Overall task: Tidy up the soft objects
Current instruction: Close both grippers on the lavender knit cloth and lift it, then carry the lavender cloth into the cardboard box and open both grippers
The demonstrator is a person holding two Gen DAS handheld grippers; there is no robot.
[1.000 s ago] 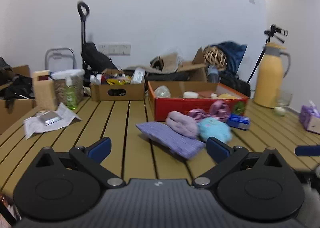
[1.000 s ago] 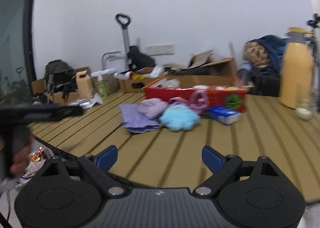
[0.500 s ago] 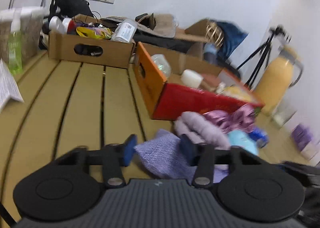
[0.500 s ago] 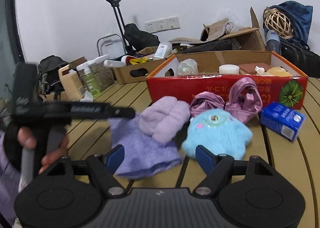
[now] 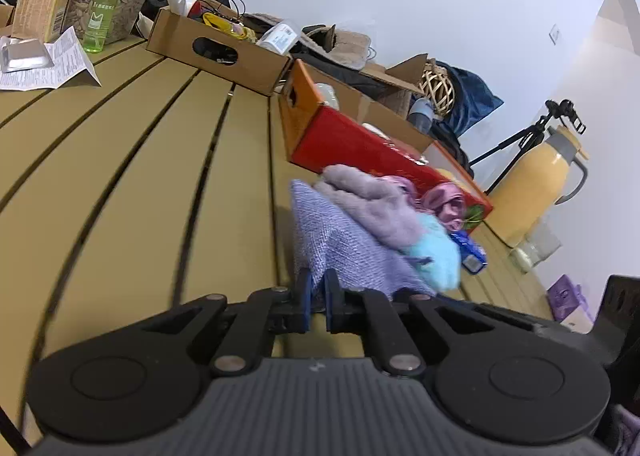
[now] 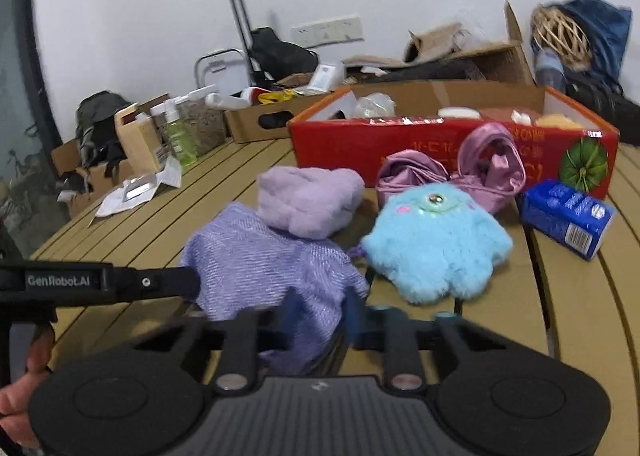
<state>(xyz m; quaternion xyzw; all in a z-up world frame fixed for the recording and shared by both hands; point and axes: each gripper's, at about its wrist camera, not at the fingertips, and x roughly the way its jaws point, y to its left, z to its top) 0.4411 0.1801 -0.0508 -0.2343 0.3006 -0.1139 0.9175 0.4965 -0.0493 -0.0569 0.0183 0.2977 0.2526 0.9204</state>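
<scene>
My slatted wooden table [image 6: 568,296] carried a red box [image 6: 440,143], a brown cardboard box [image 5: 224,51], a blue packet [image 6: 566,211], a blue plush toy [image 6: 436,248], a woven purple cloth [image 6: 260,272], a green spray bottle [image 5: 102,15] and a leaflet [image 5: 52,67]; a yellow thermos [image 5: 540,187] stood at 1 end.

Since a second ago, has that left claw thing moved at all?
Yes. The left gripper has gone forward toward the red box, which now looms larger, and its fingers have closed on the purple knit cloth.
</scene>
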